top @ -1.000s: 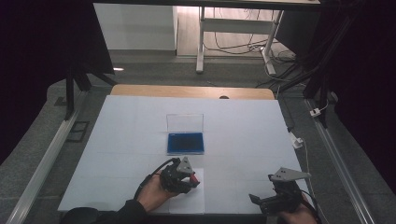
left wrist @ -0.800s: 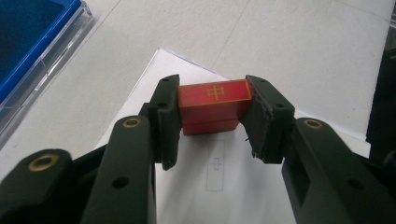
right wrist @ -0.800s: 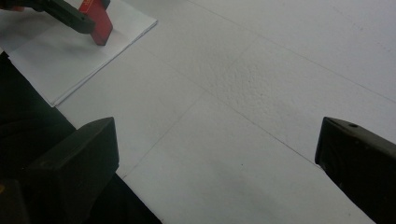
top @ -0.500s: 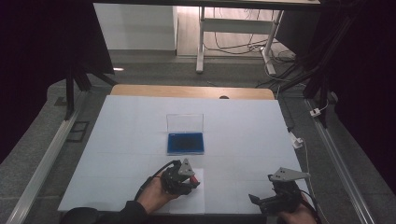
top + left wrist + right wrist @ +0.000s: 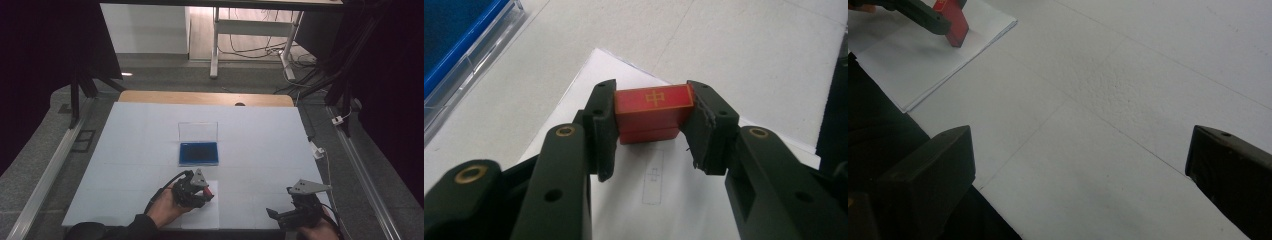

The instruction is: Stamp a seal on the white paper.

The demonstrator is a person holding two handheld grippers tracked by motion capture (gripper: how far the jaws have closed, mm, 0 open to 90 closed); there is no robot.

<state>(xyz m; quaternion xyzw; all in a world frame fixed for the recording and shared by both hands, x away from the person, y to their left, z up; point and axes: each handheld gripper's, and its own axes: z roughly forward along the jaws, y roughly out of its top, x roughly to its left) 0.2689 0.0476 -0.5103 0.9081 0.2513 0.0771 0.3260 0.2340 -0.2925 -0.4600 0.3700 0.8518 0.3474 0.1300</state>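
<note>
Over the white sheet [image 5: 659, 200], the left hand-held gripper [image 5: 651, 117] is clenching a red stamp [image 5: 651, 112], seemingly needing lowering onto the printed outline [image 5: 654, 177], while the right hand-held gripper [image 5: 1078, 170] is idling, released.

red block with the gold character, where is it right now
The red block is clamped in the left tongs, over the white paper sheet at the table's near-left, in front of the blue case.

white table [image 5: 125, 150]: blue case [image 5: 198, 153] mid-table, paper sheet [image 5: 212, 215] near edge, maybe stacked.
</note>
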